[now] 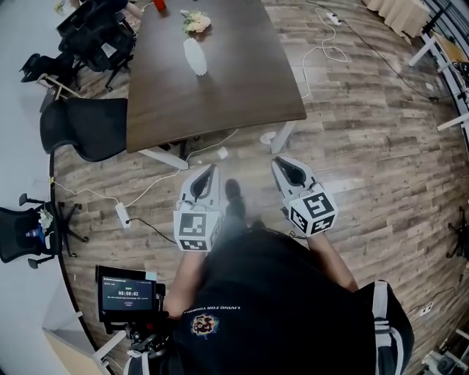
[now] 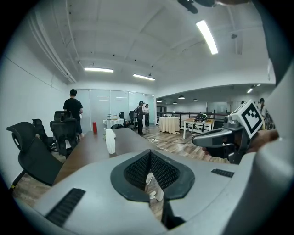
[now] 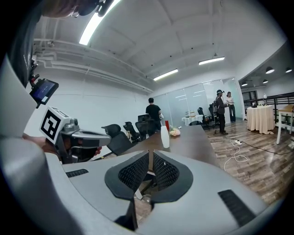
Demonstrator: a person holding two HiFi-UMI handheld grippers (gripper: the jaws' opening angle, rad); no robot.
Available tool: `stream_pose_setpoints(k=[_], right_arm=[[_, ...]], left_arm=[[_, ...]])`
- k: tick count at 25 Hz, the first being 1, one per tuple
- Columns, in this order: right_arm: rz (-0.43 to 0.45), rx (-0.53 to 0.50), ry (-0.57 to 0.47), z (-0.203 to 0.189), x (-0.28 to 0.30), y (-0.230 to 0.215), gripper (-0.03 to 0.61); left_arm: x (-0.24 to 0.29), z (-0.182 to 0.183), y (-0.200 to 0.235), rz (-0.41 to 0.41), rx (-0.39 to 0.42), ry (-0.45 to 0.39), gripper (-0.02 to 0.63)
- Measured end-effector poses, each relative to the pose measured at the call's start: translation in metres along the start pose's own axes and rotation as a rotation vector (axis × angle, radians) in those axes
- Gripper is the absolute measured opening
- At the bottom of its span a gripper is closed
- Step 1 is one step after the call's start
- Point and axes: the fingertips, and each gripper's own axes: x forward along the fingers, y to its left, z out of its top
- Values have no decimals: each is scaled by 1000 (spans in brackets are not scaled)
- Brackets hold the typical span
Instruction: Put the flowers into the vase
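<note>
The flowers [image 1: 196, 22] lie at the far end of the table [image 1: 242, 88], just beyond the upright white vase [image 1: 195, 56]. Both are well ahead of your jaws. Your left gripper [image 1: 213, 168] and right gripper [image 1: 278, 161] hang over the floor, short of the table's near edge, each clenched on nothing.

Dark wooden table [image 1: 234, 80] with three things on top
A white vase [image 1: 195, 56] stands upright near the table's middle. A small bunch of pale flowers [image 1: 196, 22] lies farther along, apart from the vase, and a red container [image 2: 94, 127] stands beyond them near the far end.
</note>
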Motion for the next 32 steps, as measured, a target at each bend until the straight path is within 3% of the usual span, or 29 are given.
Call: stream_pose_setpoints(k=[4,24,32], right_arm=[[-6,-1,7,4,15,-8,20],[-16,-44,35,56,182,-27,20],[-19,-68,45,65,257,-42,20]], left_arm=[[17,5,12,-8,-10,-7,5],[104,24,173,14,-75,-2,5],[148,13,235,27,-103,3,5]])
